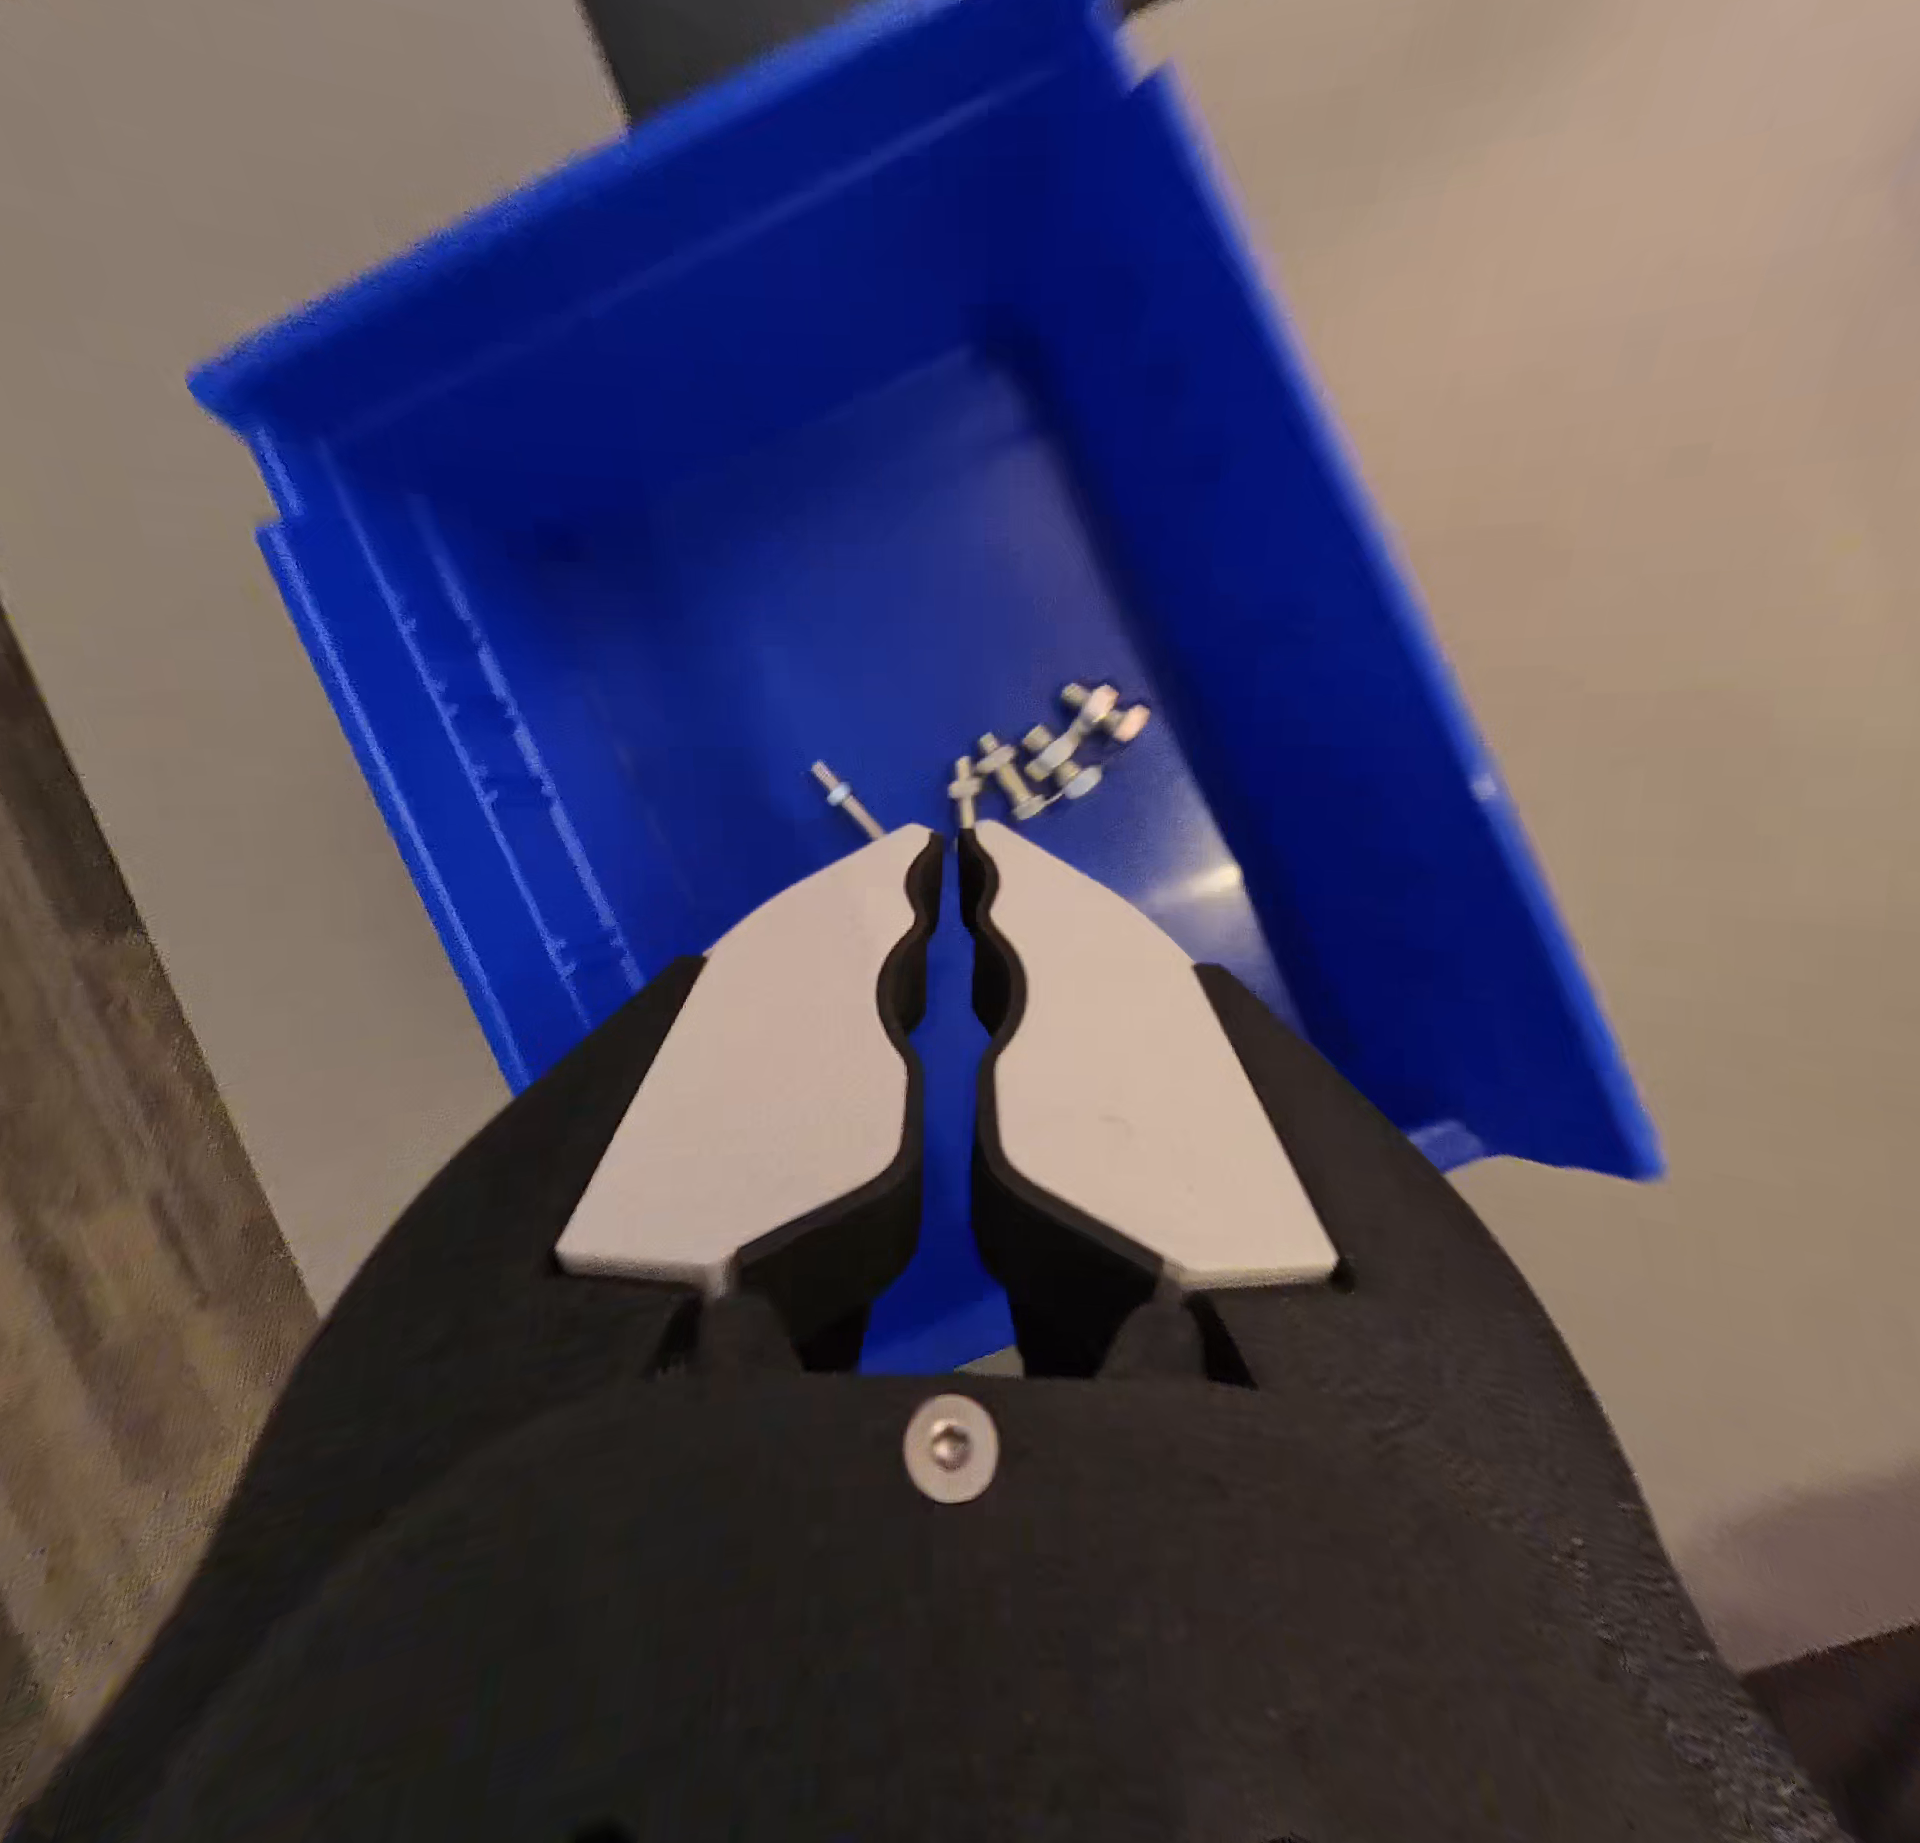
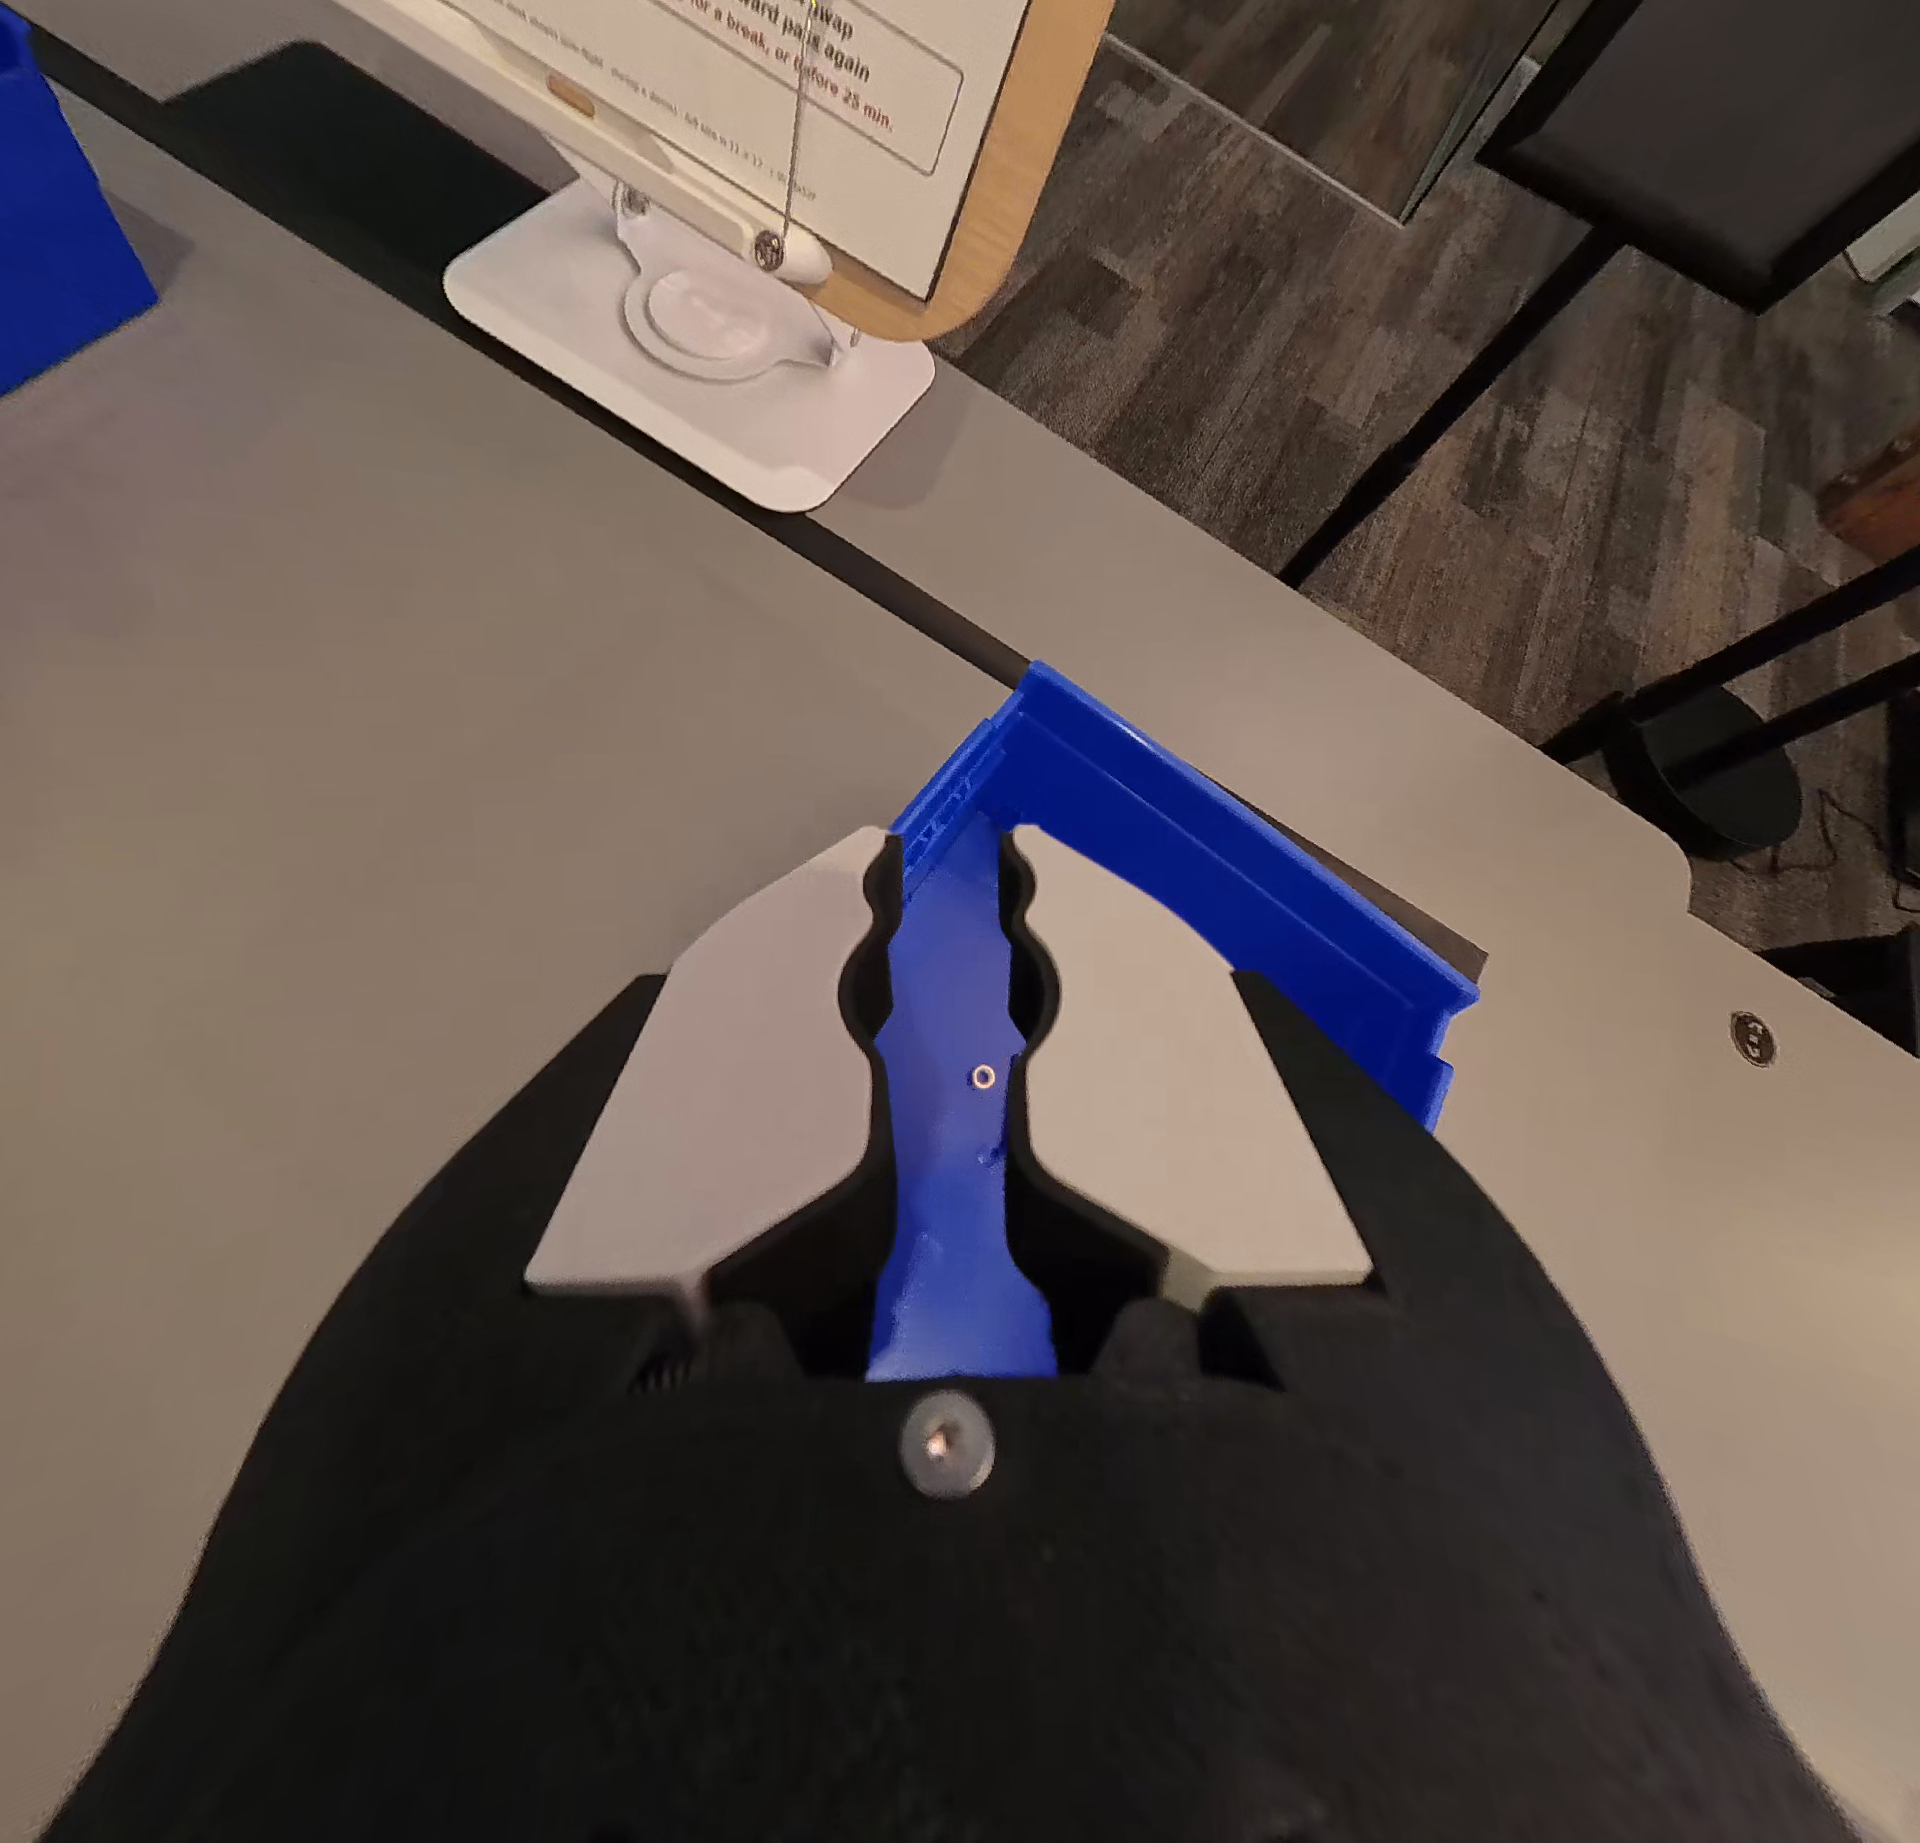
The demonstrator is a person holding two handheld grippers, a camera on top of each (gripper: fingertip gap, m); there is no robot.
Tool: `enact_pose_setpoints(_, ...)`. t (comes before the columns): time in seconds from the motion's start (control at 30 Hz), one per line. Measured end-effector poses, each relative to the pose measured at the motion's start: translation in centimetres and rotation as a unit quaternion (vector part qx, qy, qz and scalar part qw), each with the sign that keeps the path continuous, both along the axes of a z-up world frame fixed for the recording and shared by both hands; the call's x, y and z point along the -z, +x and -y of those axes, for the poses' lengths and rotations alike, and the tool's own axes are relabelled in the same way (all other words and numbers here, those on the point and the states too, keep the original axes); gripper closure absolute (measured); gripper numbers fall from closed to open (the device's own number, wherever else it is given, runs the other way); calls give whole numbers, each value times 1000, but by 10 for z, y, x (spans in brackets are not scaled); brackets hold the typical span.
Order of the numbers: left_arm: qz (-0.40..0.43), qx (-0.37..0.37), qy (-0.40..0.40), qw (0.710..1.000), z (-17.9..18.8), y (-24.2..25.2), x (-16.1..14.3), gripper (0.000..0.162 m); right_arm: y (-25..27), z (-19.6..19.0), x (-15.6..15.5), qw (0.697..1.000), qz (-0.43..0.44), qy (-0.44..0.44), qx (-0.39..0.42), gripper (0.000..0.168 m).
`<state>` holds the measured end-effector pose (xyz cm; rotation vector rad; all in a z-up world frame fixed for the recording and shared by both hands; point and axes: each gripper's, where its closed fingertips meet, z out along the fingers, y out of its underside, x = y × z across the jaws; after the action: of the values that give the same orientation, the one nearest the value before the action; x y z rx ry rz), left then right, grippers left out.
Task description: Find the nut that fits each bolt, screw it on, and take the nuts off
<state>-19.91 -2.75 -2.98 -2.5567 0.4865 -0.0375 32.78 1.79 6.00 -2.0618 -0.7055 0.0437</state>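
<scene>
In the left wrist view a blue bin (image 1: pixel 727 505) holds a cluster of small silver bolts with nuts on them (image 1: pixel 1060 754) and one separate bolt with a nut (image 1: pixel 836 791). My left gripper (image 1: pixel 948 843) is inside this bin with its jaws almost together. The lower end of a thin bolt with a nut (image 1: pixel 963 791) sits pinched between the tips. In the right wrist view my right gripper (image 2: pixel 951 837) is open and empty over a second blue bin (image 2: pixel 1195 858). A single small nut (image 2: pixel 983 1076) lies on that bin's floor between the fingers.
Both bins stand on a grey table (image 2: pixel 364 702). A sign board on a white stand (image 2: pixel 696 380) is at the table's far edge. The first bin's corner shows at the left edge (image 2: pixel 52 235). Beyond the table edge are dark flooring and black furniture legs (image 2: pixel 1455 391). Spacing between my two grippers at the tips: around 55 centimetres.
</scene>
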Motion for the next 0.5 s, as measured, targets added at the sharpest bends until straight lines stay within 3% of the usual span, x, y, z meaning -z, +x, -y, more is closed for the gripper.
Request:
enact_pose_setpoints(0.23, -22, -81, -122, 989, -3, -22, 63, 151, -6, -3, 10, 1000, 20, -15, -7, 149)
enact_pose_setpoints(0.5, -16, -127, -162, 979, -13, -28, 97, 141, -5, -5, 23, 998, 45, -38, -4, 149)
